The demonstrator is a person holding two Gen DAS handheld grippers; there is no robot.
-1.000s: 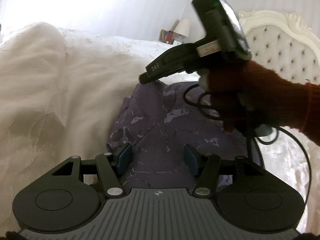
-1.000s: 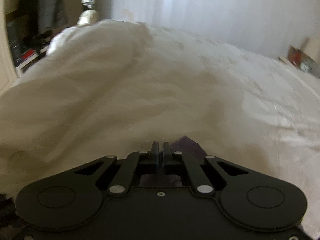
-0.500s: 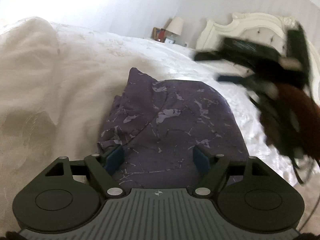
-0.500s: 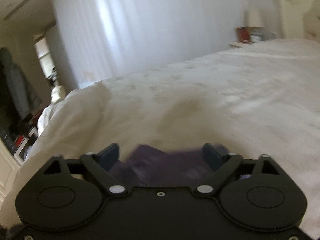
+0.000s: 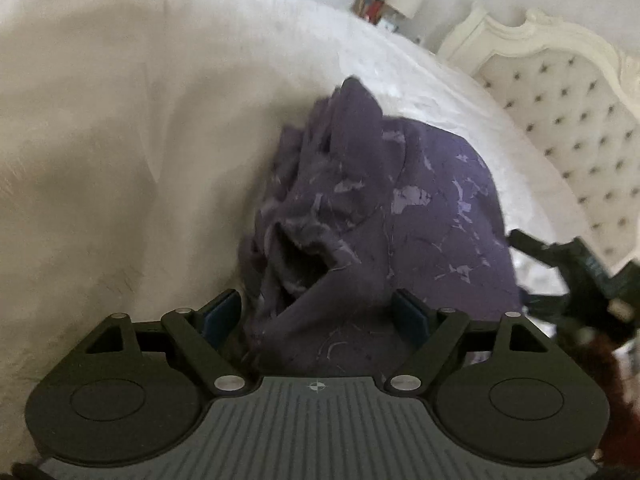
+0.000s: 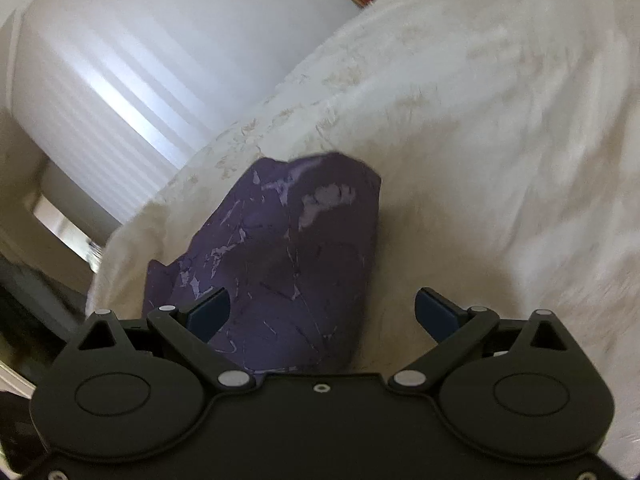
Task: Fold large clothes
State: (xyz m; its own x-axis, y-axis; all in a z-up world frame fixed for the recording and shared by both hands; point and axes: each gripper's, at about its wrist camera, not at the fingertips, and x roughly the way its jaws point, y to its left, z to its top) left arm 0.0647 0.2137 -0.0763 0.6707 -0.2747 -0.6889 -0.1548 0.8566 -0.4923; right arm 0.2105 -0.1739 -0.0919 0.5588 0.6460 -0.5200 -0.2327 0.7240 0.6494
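- Left two-finger black gripper with blue pads (image 5: pixel 316 310): jaws spread wide, gripping nothing; the cloth lies between and below the pads. Judged to be poised over the near edge to take a fresh hold.
- Right two-finger black gripper with blue pads (image 6: pixel 322 312): jaws likewise wide apart and empty; the cloth's right edge passes between its pads, with bare bedspread under the right one. Probably lined up along that side for the next fold.
- Dark purple garment with pale lilac marbled print (image 5: pixel 420 216): lies on the bed as a compact bundle, apparently already folded more than once. Right portion smooth and flat; left edge rumpled, with bunched layers and a gaping pocket of cloth (image 5: pixel 296 252).
- Cream embroidered bedspread (image 6: pixel 480 140): soft work surface bearing the garment.
- White tufted headboard (image 5: pixel 560 120): beyond the garment, well apart.
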